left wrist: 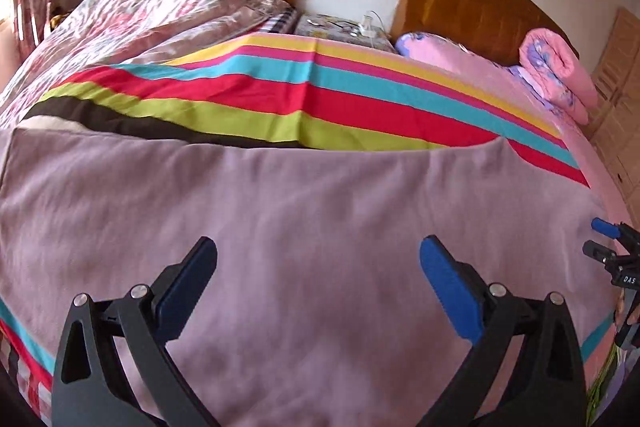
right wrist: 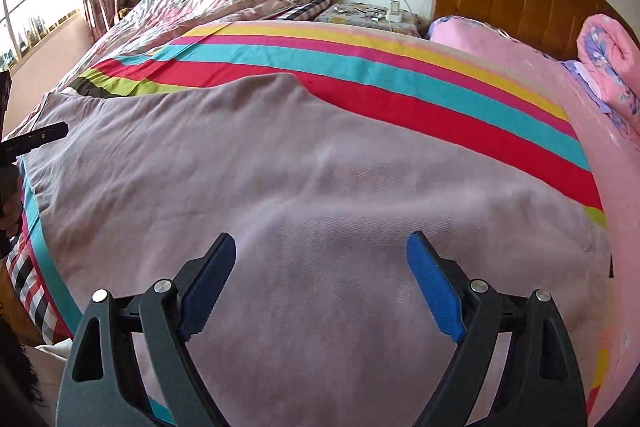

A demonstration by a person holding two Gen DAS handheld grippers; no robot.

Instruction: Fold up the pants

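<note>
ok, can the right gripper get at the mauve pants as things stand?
Probably yes. The right gripper is open, with the pants spread flat on the striped sheet directly under its fingers; nothing lies between them.

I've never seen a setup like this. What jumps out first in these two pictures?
First, the wide mauve pants spread flat across the near part of the bed, filling most of both views. Behind them runs the striped sheet in yellow, turquoise, red and green. At the bottom, the left tongs and the right tongs stand open above the cloth, blue pads apart, gripping nothing.
</note>
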